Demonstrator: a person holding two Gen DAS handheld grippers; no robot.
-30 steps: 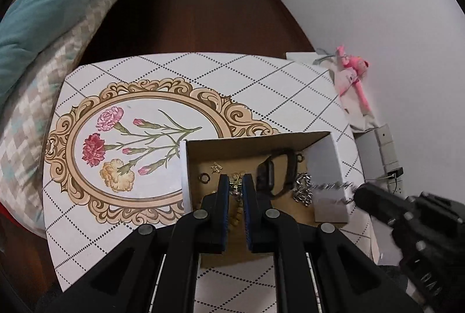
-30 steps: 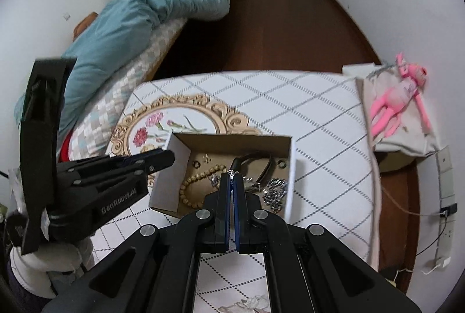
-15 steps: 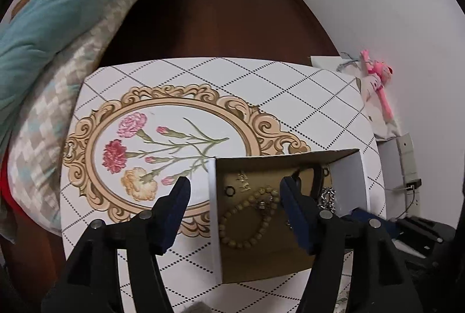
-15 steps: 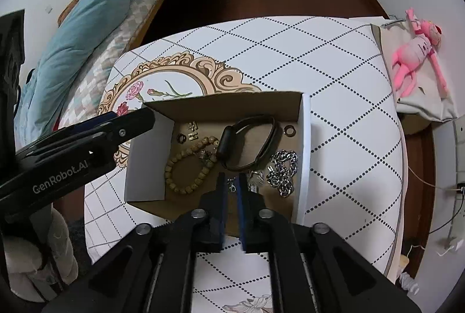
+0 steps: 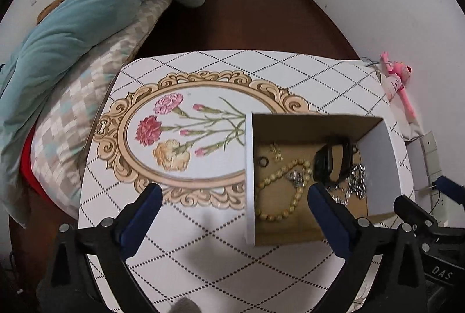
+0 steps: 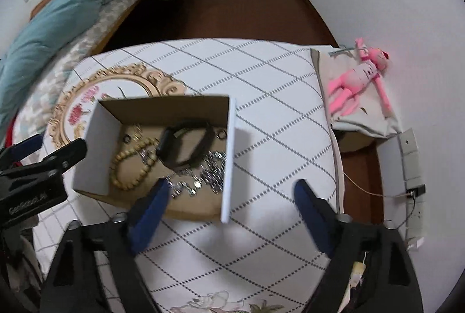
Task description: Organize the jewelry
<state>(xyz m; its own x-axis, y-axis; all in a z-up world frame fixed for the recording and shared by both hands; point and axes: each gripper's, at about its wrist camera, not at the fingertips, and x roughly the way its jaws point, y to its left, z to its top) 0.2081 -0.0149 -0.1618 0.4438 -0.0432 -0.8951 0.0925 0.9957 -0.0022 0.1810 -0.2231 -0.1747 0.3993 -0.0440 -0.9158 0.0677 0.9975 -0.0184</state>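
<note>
The open cardboard box (image 5: 377,156) on the table (image 5: 203,240) contains a beaded bracelet (image 5: 287,188), a black band (image 5: 334,161), silver chain (image 5: 357,182) and small pieces, possibly rings. Left gripper (image 5: 232,193) and right gripper (image 6: 229,190) have just been opening; their jaws stand wide, holding nothing.

— Spotted beyond the white diamond-patterned tablecloth (image 5: 261,71) with its printed gold-framed flower oval (image 5: 186,135)?
— Rumpled teal quilt (image 5: 96,10) on a checked mattress (image 5: 87,97); pink plush toy (image 6: 357,80) lay on grey cloth (image 6: 366,121).
</note>
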